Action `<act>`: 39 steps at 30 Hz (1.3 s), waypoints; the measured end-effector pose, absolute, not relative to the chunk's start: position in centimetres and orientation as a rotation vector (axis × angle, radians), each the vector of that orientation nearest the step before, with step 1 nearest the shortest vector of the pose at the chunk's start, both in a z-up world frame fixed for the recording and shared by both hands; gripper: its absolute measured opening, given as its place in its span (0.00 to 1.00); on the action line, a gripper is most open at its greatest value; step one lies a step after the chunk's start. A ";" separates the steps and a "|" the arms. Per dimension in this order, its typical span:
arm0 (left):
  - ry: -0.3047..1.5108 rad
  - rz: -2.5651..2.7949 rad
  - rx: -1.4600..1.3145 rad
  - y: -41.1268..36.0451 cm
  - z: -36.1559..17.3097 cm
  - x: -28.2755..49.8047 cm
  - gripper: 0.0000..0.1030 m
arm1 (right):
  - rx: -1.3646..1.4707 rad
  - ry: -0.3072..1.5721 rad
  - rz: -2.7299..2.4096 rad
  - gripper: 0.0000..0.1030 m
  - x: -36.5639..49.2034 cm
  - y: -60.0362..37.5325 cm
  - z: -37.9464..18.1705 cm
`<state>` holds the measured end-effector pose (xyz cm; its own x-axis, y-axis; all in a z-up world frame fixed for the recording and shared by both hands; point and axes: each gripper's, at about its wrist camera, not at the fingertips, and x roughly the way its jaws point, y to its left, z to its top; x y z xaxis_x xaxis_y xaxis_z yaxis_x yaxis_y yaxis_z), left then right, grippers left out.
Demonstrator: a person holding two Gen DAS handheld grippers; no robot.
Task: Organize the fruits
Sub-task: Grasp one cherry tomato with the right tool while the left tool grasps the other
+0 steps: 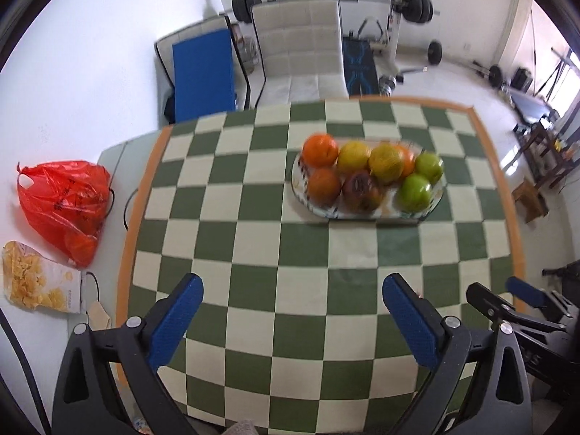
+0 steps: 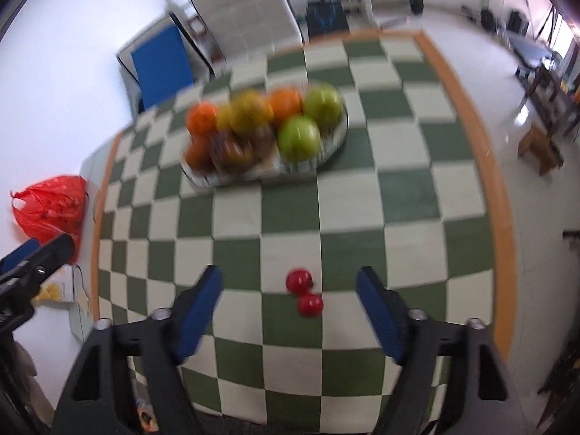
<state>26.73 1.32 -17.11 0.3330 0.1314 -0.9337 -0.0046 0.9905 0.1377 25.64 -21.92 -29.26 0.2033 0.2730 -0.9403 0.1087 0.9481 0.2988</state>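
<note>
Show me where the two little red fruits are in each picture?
Left wrist: not in it; the cloth near the open left gripper is bare.
Right wrist: the red fruits lie on the cloth, low in the middle, between the open right gripper's fingers, touching each other.
Shared landmark: the fruit plate, farther back on the checkered cloth in both.

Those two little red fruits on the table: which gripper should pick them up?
Probably the right gripper: the two little red fruits lie between its open fingers. The left gripper is open too, with only tablecloth before it.
</note>
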 end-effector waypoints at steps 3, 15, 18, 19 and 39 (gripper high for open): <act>1.308 0.097 0.155 1.1 -20.7 27.1 0.99 | 0.342 1.458 0.105 0.64 25.4 -21.7 -34.4; 1.529 0.039 0.208 -1.5 -29.8 28.4 0.98 | 0.314 1.605 0.138 0.32 24.4 -19.6 -43.5; 1.544 0.001 0.197 -2.6 -30.6 29.0 0.99 | 0.321 1.580 0.129 0.32 24.0 -20.5 -42.9; 1.550 -0.016 0.192 -3.1 -30.9 29.2 0.99 | 0.327 1.573 0.123 0.32 23.9 -20.9 -42.6; 1.693 -0.346 0.236 -13.4 -38.4 29.3 0.29 | 0.407 1.548 -0.037 0.32 22.1 -29.8 -42.3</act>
